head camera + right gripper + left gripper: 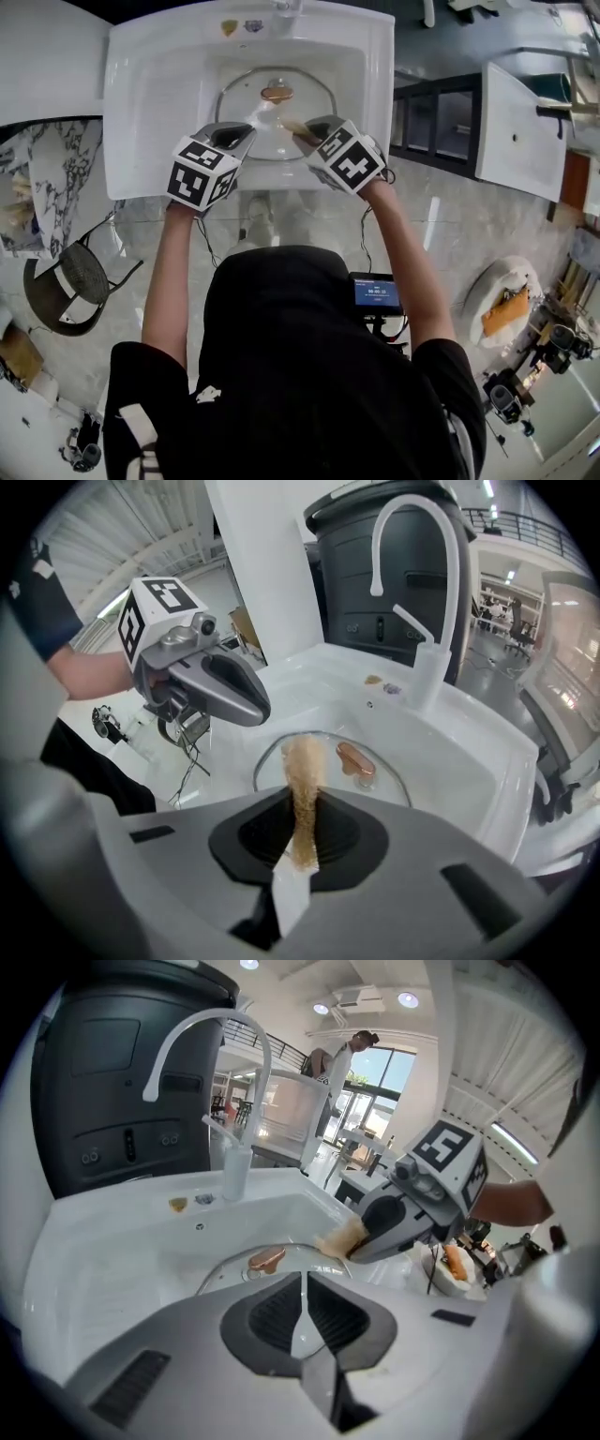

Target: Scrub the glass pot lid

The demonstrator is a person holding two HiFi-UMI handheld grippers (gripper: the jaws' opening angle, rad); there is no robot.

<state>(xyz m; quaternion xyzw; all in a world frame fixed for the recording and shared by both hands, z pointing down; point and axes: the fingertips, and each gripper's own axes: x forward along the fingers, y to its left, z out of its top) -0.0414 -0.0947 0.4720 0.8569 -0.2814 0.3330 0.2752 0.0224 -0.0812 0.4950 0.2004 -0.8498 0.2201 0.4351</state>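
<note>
In your head view, the left claw [246, 131] and right claw [311, 131] cover the lid's [246, 105] near rim, and the top edge cuts off the faucet [286, 7]. In the left gripper view, the claw's own body hides that rim, so you can't tell whether it pinches glass. The scrubber's [305, 761] lower end disappears between the right claw's pads.

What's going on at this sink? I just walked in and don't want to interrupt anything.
A person stands over a white sink, working on a glass pot lid that sits in the basin. The left hand-held gripper is shut and appears to pinch the lid's near rim. The right hand-held gripper is clamped on a tan sponge, whose tip is over the lid near its copper-coloured knob. Whether the sponge touches the glass, I cannot tell.
</note>
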